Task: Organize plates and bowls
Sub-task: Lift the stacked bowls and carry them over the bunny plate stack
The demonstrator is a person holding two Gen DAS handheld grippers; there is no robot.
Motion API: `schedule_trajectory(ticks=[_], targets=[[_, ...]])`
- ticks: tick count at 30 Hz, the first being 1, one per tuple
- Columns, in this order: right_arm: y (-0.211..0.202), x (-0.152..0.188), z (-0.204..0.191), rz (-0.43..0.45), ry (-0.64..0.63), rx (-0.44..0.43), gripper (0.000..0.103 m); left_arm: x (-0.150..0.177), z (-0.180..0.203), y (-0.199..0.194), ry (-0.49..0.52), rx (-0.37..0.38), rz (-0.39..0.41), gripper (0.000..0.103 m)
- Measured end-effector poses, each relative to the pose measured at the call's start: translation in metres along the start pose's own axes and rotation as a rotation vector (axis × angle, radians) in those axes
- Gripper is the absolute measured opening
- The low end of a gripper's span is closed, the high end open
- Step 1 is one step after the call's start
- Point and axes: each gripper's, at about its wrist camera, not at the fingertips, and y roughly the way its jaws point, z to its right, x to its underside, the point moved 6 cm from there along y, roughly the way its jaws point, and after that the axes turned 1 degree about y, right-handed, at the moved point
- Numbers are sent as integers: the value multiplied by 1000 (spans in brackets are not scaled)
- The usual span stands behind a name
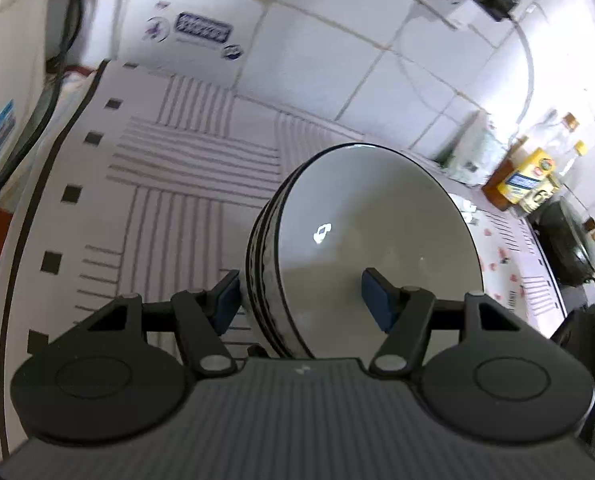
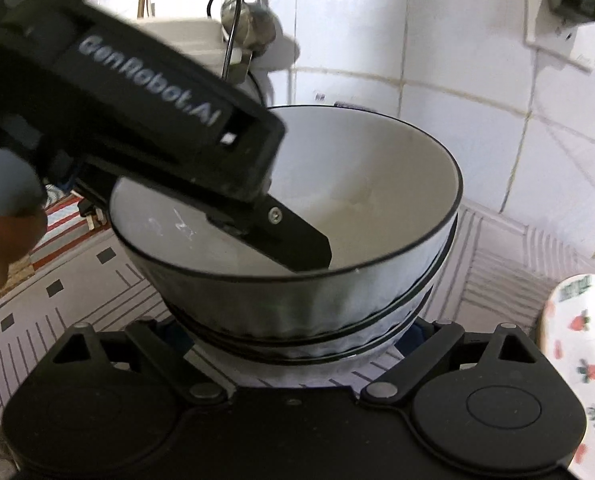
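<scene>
White bowls (image 2: 297, 280) sit stacked on the worktop (image 1: 177, 208). Left claw (image 1: 305, 300) is wide open over the rim: squeeze gently. Right claw's (image 2: 297, 344) opening is hidden, so I cannot tell.

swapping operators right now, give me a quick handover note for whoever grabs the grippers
Left hand-held gripper: open, straddling the rim of the nested bowls, one finger inside, one outside.
Right hand-held gripper: low at the stack's base, fingertips hidden, so its state is unclear.
Bowls: about three, nested, over the striped mat; whether they rest on it is unclear.
Strawberry-print plate: on the right, untouched.
Done: bowls nested.
Left: close the grip, place the stack, handle the plate.
</scene>
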Motion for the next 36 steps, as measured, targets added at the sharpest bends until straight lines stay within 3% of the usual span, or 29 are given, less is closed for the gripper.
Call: schedule_trajectory(ticks=[7,15,25,36], targets=[[-38,-14,18,79,28,61,97,-15,45,-13,67,33,13,63],[-83,-20,51,82,21,131,97,-20,96,-8,100,103,-11,63],[-124,0,102,64,70,201,97,-15,151,23,143,158,-38,63],[-129,24,138,33,114,254,97,-9,178,69,161,185,-109,63]])
